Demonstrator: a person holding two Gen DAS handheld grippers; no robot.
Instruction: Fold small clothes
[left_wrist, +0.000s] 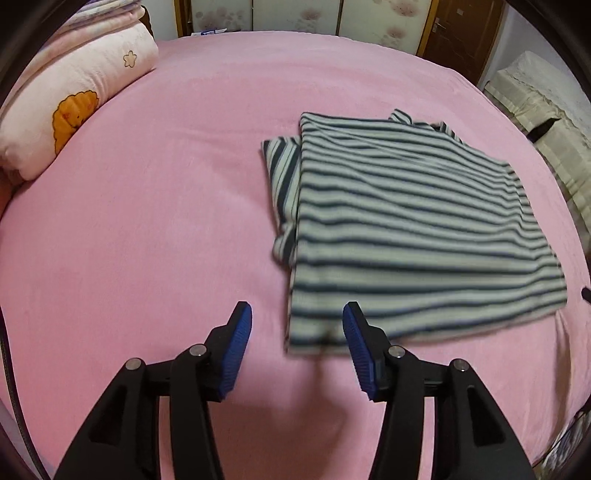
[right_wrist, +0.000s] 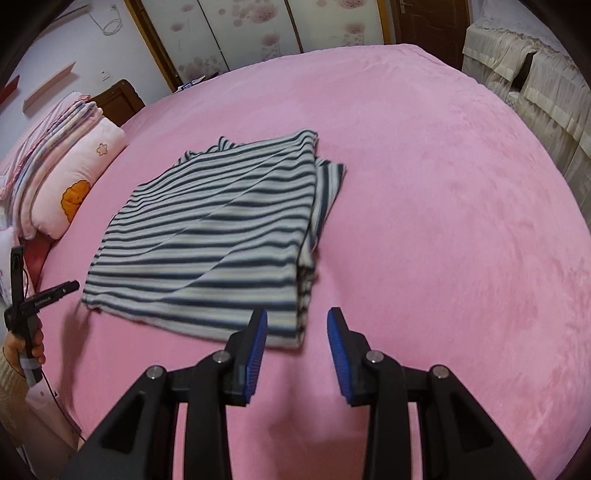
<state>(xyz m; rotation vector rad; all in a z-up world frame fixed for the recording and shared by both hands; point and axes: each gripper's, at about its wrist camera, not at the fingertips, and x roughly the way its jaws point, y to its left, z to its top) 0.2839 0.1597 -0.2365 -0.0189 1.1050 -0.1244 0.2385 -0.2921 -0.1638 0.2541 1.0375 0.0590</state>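
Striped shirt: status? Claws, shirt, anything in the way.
Left claw open, empty. Right claw open, empty. Striped shirt folded, flat on pink bed. Nothing in the way.

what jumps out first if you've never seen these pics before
A striped shirt, folded, lies flat in the middle of a big pink bed. Both tools hang open and empty above its near edge, the left tool at one corner and the right tool at the other. A pink pillow sits at the bed's side.
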